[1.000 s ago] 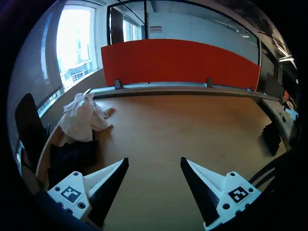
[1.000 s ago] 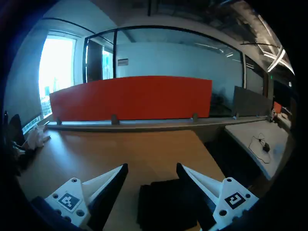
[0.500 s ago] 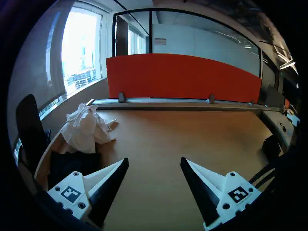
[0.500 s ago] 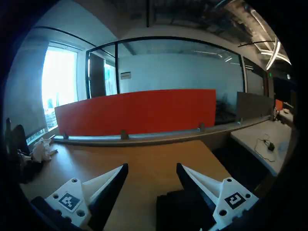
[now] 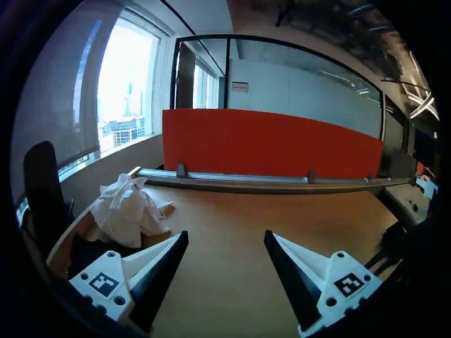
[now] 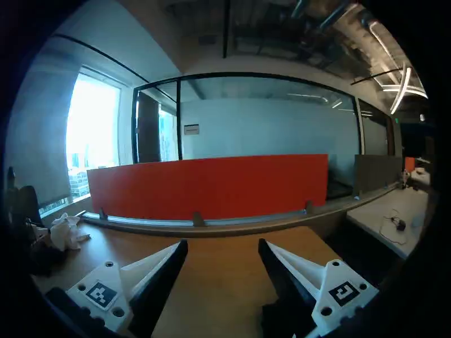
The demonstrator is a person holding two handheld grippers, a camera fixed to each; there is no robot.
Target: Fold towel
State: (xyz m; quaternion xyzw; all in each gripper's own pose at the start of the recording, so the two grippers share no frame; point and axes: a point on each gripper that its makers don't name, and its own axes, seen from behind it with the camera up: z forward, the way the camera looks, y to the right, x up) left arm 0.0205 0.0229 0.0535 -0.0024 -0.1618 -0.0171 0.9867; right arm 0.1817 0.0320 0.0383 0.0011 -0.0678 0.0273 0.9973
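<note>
A crumpled white towel lies in a heap at the left end of the wooden desk, resting partly on dark cloth. In the left gripper view my left gripper is open with nothing between its fingers, and the towel is ahead and to its left. In the right gripper view the same white towel appears small at the far left of the desk. My right gripper is open and holds nothing, well away from the towel.
An orange divider panel runs along the desk's far edge. A dark office chair stands left of the towel by the window. Something black lies under the right finger. A second desk with a cable lies to the right.
Both gripper views have tilted upward, showing more ceiling and less desk. The black object has slipped toward the bottom of the right gripper view. Both grippers stayed open.
</note>
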